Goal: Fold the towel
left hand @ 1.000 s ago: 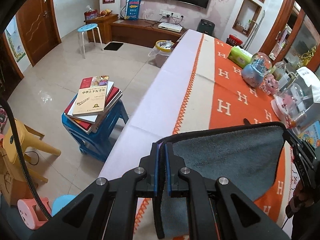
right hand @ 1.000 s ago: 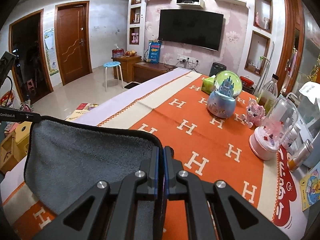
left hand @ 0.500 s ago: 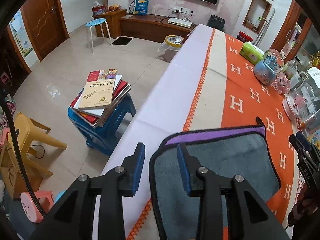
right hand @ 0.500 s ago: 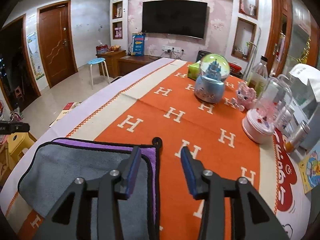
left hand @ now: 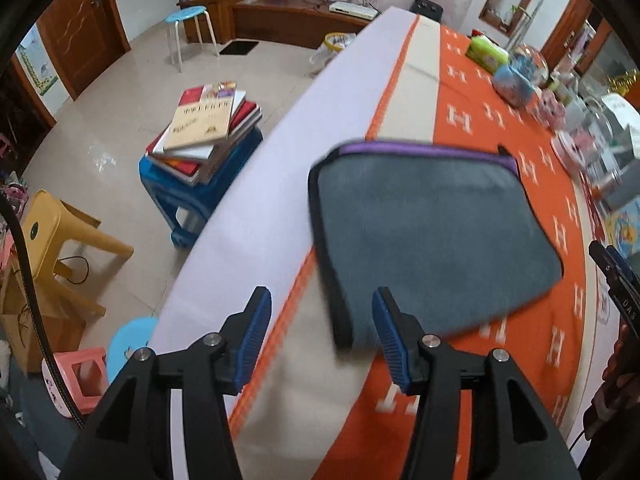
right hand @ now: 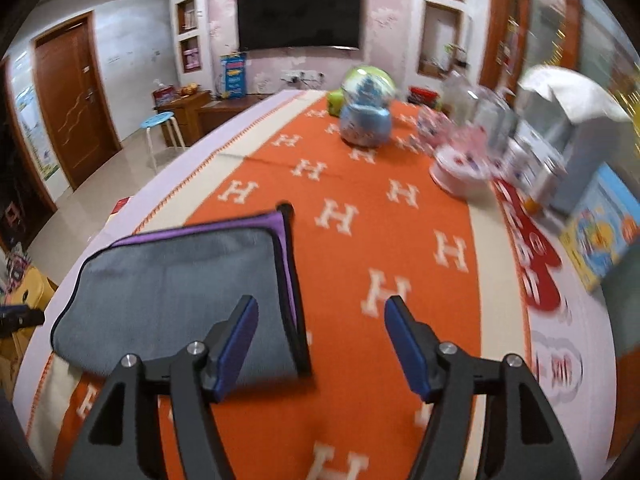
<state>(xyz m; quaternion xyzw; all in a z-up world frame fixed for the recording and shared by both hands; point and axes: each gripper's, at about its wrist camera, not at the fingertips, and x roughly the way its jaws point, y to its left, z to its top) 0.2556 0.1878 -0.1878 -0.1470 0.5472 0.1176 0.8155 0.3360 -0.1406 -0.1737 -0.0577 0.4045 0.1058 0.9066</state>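
Grey microfibre towel with purple underside and black piping lay flat, folded once, on orange H-patterned tablecloth. Long axis crosswise between both claws. Left gripper spread wide, empty, straddling near-left corner. Right gripper likewise spread, empty, over near-right edge. Neither clearly nearer.

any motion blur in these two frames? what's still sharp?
Left wrist: towel and tablecloth smeared, left tongs crisp. Right wrist: heavier blur on the snow globe and clutter, right tongs sharp. Fisheye bends both.
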